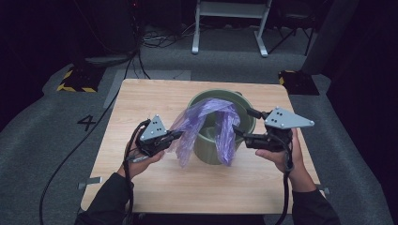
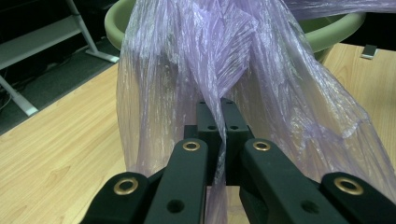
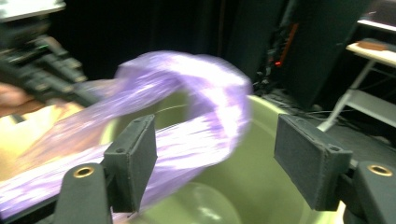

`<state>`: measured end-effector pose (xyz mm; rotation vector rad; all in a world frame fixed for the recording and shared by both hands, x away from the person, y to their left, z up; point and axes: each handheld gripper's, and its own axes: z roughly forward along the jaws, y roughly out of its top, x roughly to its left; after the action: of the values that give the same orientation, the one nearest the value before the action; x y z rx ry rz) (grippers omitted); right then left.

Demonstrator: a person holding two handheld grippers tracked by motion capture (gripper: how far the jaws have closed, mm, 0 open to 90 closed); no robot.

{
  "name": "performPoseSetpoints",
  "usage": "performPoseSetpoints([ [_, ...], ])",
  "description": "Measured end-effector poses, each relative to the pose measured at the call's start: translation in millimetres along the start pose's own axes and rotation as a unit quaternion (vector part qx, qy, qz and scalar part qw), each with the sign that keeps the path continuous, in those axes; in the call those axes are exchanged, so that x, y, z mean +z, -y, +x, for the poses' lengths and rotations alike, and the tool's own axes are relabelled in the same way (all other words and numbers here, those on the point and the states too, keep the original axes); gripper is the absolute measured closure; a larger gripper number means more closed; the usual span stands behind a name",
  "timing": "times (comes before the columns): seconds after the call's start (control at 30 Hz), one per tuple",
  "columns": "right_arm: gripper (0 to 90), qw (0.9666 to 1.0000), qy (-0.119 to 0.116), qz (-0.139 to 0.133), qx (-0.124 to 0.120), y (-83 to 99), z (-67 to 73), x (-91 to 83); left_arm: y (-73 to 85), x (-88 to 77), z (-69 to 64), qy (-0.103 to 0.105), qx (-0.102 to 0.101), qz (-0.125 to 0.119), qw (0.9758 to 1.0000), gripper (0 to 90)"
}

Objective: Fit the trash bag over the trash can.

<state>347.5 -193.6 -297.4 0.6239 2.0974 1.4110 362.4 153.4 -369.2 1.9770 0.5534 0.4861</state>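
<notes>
A thin purple plastic bag [image 1: 206,121] drapes over the rim of a green bucket [image 1: 206,151] in the middle of the table, and part of it hangs down the near side. My left gripper [image 1: 178,135] is shut on a bunched fold of the bag left of the bucket. In the left gripper view the film [image 2: 196,60] runs between the closed jaws [image 2: 220,109], with the bucket rim [image 2: 336,30] behind. My right gripper [image 1: 243,123] stands open at the bucket's right rim. In the right gripper view the bag [image 3: 201,88] arches over the bucket [image 3: 252,177] beyond the wide jaws [image 3: 215,144], and no pad presses on it.
The wooden table [image 1: 150,192] has bare surface in front of and left of the bucket. Grey carpet surrounds it, with cables [image 1: 70,154] trailing left. A white metal frame [image 1: 230,28] stands on the floor beyond the far edge.
</notes>
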Motion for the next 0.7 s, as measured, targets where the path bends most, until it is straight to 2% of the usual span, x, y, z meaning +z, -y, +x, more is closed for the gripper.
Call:
performPoseSetpoints([
  [0.03,29.5,1.0000,0.000,0.000,0.000,0.0,0.0,0.0,0.0,0.0,0.0,0.000,0.000,0.000,1.0000,89.1],
  [0.07,29.5,0.9999,-0.015,0.001,-0.005,1.7,7.8,-1.3,0.3,0.1,-0.2,0.001,-0.001,0.000,1.0000,89.1],
  [0.1,29.5,0.9999,-0.015,0.001,-0.005,1.7,7.8,-1.3,0.5,0.0,-0.4,0.001,-0.001,-0.001,1.0000,89.1],
  [0.13,29.6,0.9994,-0.035,-0.003,0.002,4.1,13.2,-2.1,1.2,-0.3,-0.5,0.001,-0.001,-0.001,1.0000,89.1],
  [0.2,29.6,0.9991,-0.043,-0.001,0.004,5.1,15.7,-1.6,1.5,-0.8,-0.5,0.001,-0.001,-0.001,1.0000,89.1],
  [0.23,29.6,0.9981,-0.060,0.009,-0.008,8.4,24.9,1.3,1.8,-2.0,-0.2,0.000,-0.001,-0.003,1.0000,89.1],
  [0.3,29.7,0.9967,-0.078,0.016,-0.017,11.2,31.6,3.9,2.2,-2.6,0.0,0.000,-0.003,-0.004,1.0000,89.1],
  [0.37,30.4,0.9963,-0.081,0.020,-0.022,12.9,34.9,5.4,2.8,-3.4,0.3,0.000,-0.003,-0.003,1.0000,89.1],
  [0.47,43.9,0.9947,-0.088,0.038,-0.036,19.1,40.6,11.5,3.6,-4.1,0.5,0.001,-0.003,-0.005,1.0000,89.1],
  [0.5,43.9,0.9947,-0.088,0.038,-0.036,19.1,40.6,11.5,3.6,-4.1,0.5,0.001,-0.003,-0.005,1.0000,89.1],
  [0.53,58.8,0.9944,-0.085,0.044,-0.045,21.3,40.7,13.3,3.7,-4.5,0.6,0.001,-0.004,-0.006,1.0000,89.1],
  [0.7,79.6,0.9946,-0.072,0.047,-0.058,22.2,39.5,14.0,4.0,-6.1,2.1,0.001,-0.004,-0.009,0.9999,89.1],
])
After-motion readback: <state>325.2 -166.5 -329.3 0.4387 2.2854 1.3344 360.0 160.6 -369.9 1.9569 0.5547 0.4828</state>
